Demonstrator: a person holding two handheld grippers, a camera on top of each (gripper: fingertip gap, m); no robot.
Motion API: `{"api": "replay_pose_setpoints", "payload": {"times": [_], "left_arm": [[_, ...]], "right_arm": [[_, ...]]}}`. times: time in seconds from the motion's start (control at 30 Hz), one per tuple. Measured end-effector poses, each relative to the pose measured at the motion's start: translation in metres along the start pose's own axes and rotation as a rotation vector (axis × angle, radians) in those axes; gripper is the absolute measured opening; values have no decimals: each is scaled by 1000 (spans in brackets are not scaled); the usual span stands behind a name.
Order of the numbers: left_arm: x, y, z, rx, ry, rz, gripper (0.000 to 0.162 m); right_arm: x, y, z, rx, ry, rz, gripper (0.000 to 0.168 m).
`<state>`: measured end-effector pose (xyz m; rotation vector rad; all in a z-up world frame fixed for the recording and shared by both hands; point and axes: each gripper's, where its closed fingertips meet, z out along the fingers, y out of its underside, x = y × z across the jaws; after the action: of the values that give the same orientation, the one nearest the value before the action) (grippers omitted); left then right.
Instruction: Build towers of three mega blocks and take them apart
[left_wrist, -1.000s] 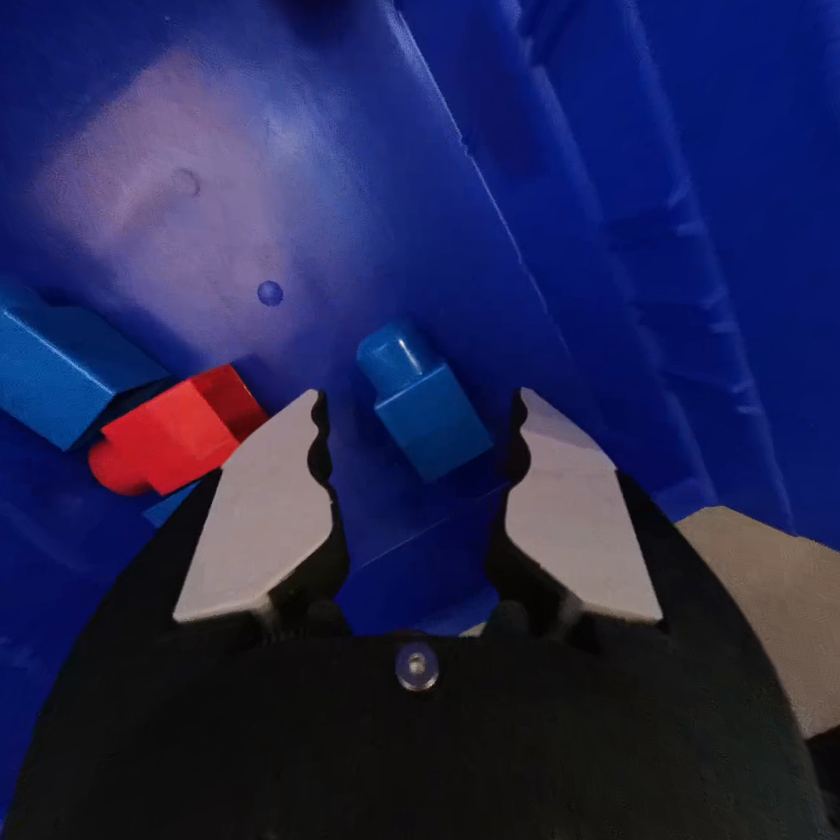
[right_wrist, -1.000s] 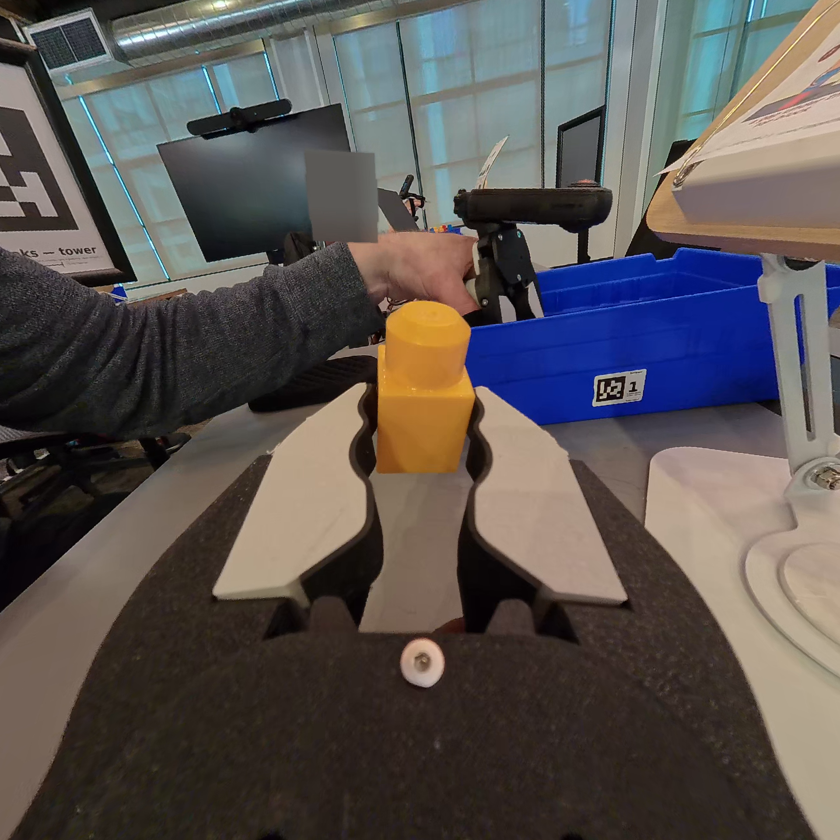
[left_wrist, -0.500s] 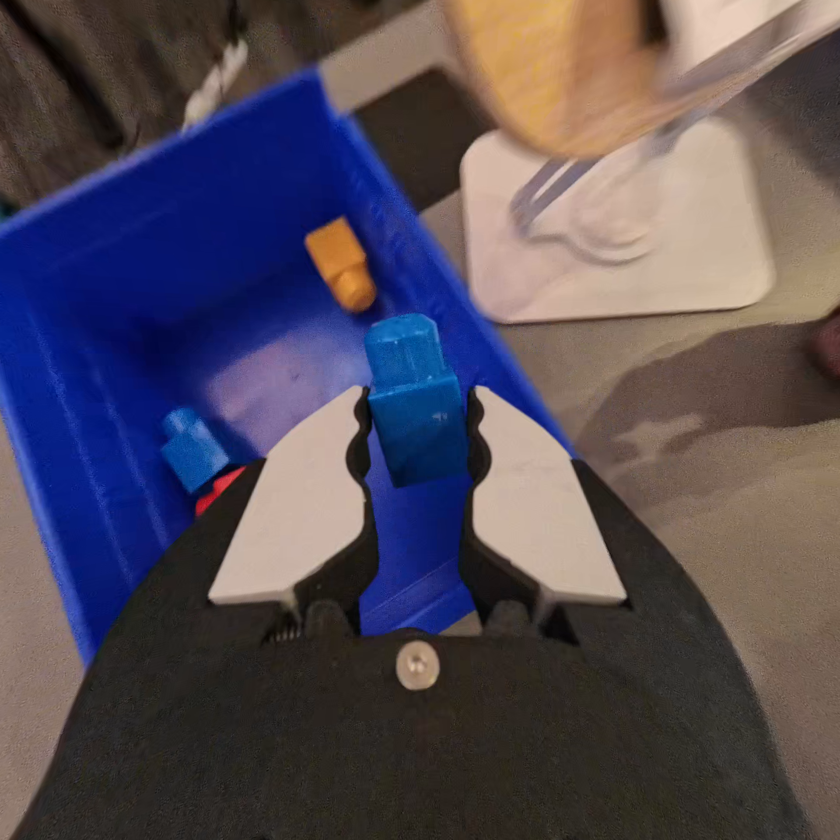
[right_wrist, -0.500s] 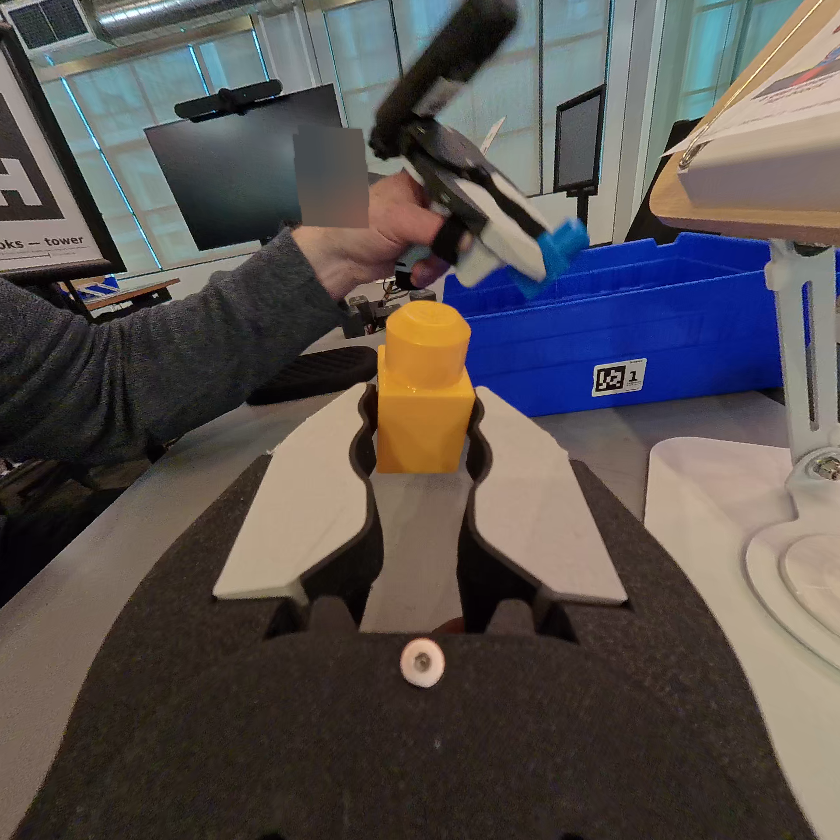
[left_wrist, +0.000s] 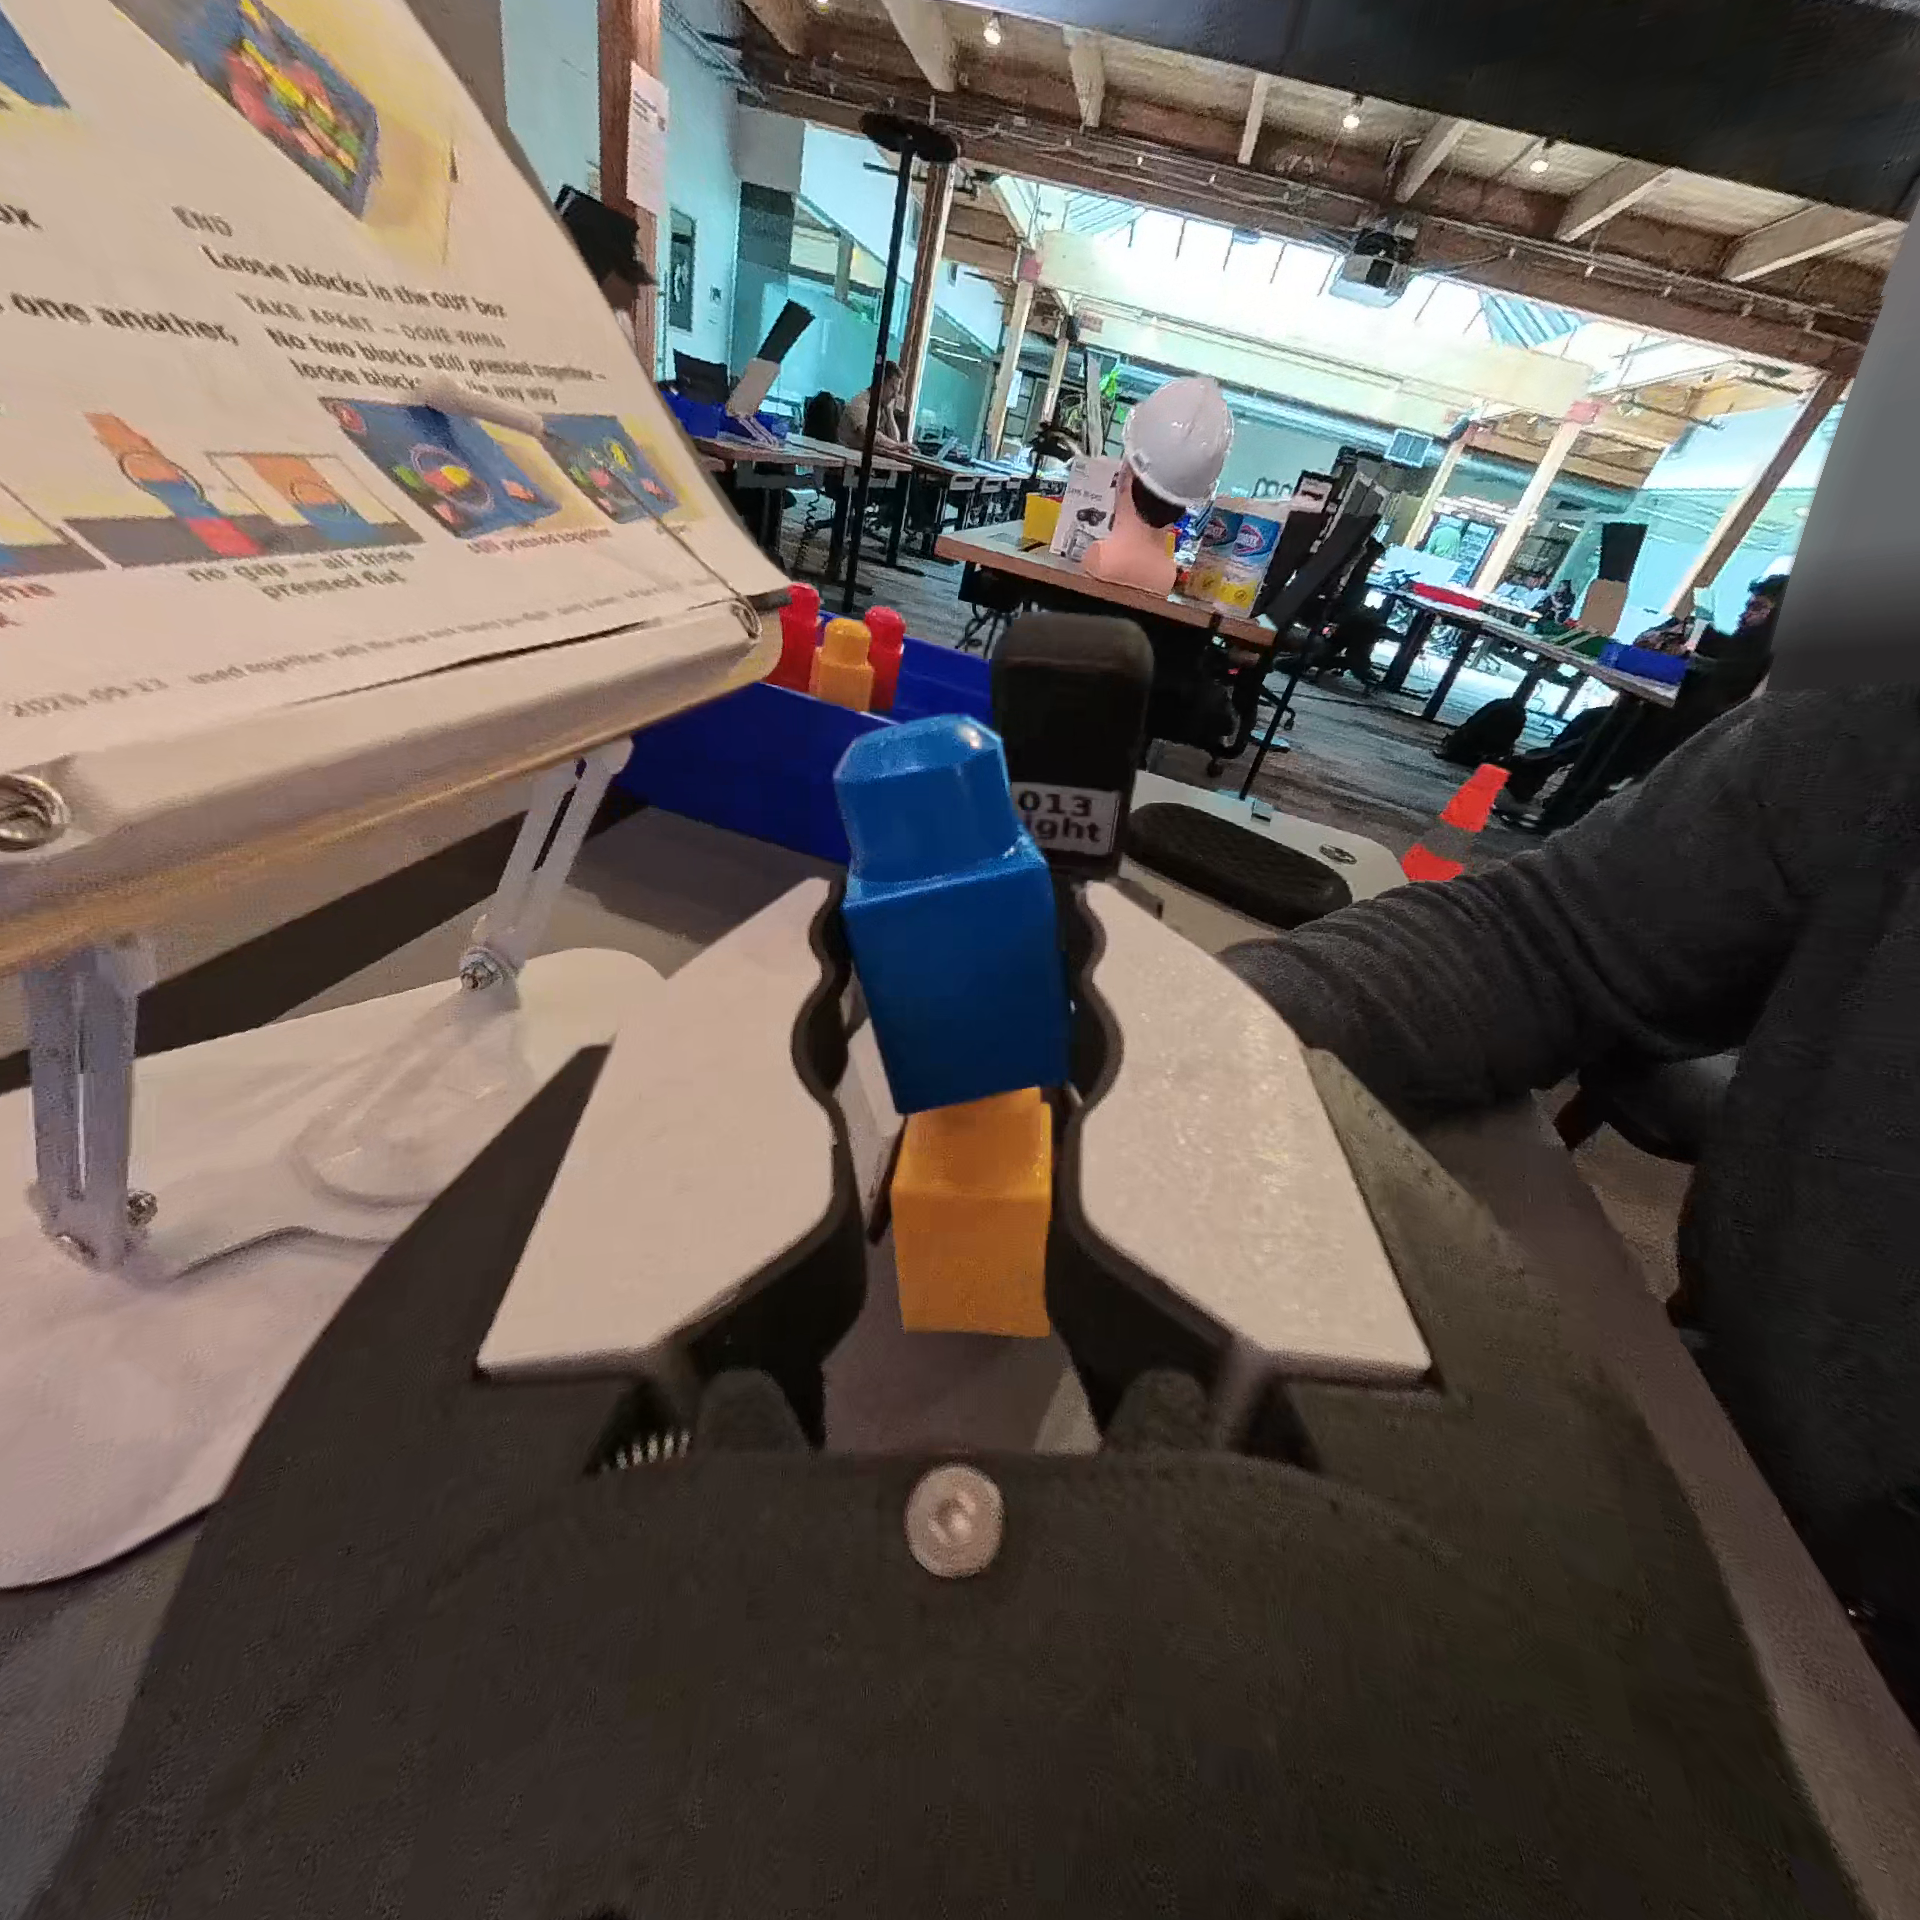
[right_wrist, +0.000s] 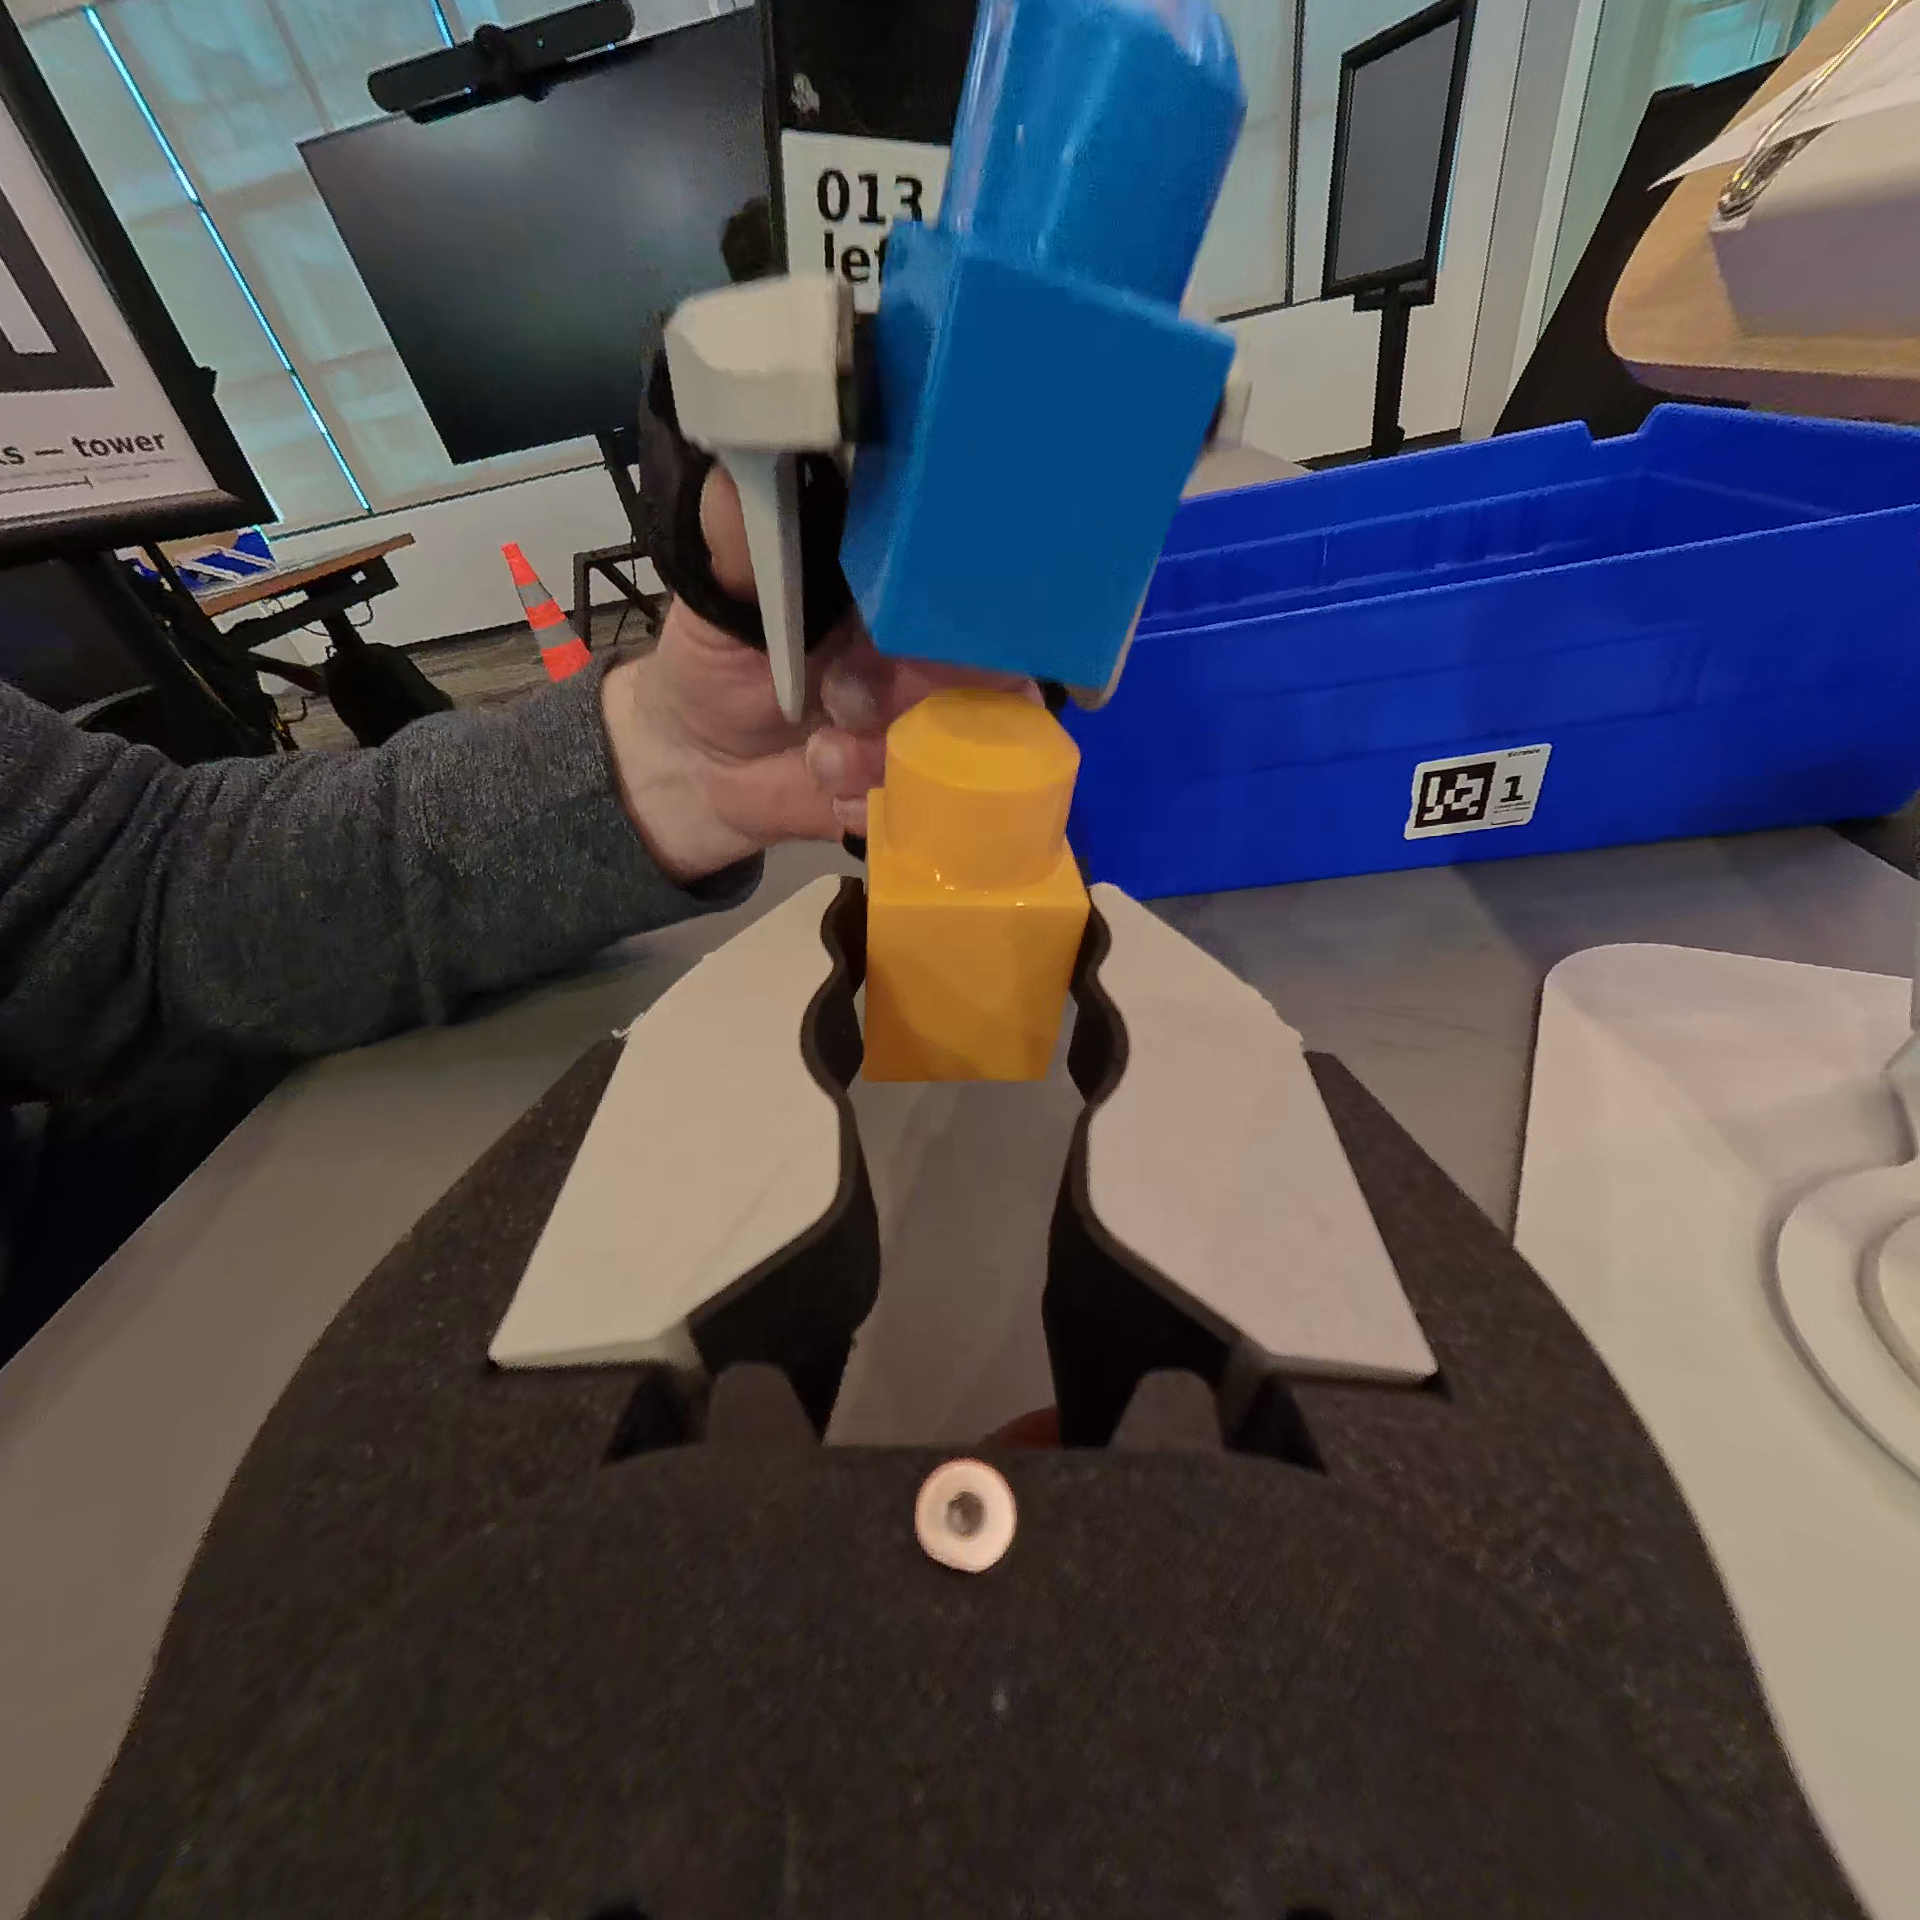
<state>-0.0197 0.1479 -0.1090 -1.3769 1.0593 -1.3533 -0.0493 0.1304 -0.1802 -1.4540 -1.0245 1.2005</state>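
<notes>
While the right tongs (right_wrist: 966, 997) gripped the yellow block (right_wrist: 966, 966) upright by its square body, stud up, the left tongs (left_wrist: 956, 997) were clamped on the blue block (left_wrist: 951, 977) and held it directly over that stud. In the right wrist view the blue block (right_wrist: 1029, 436) was tilted, its lower edge touching or just above the yellow stud; whether it had seated could not be told. In the left wrist view the yellow block (left_wrist: 971, 1216) showed just under the blue one. A hand (right_wrist: 717, 758) in a grey sleeve held the left tongs.

A blue bin (right_wrist: 1507, 665) stood on the grey bench (right_wrist: 1403, 935) behind the blocks, bearing a square code label; its contents were hidden by its wall. In the left wrist view a blue bin (left_wrist: 748, 758) showed past a tilted instruction board (left_wrist: 312, 416), with two red blocks (left_wrist: 800, 634) and a yellow one (left_wrist: 844, 665) poking above its rim.
</notes>
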Motion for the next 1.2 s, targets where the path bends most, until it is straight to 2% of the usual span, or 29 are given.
{"api": "replay_pose_setpoints", "payload": {"times": [0.37, 0.57, 0.9, 1.2], "left_arm": [[1, 25, 8, -2, 92, -23, 38], [-1, 30, 4, -29, 72, -10, 38], [-2, 43, -3, -162, 22, 65, 37], [4, 51, -7, -232, 58, 81, 37]], "right_arm": [[-1, 0, -1, 1, -31, 30, 37], [0, 1, -1, -9, -22, 35, 37], [1, 8, 2, -60, -1, 28, 36], [-4, 12, 4, -89, -24, 5, 36]]}}
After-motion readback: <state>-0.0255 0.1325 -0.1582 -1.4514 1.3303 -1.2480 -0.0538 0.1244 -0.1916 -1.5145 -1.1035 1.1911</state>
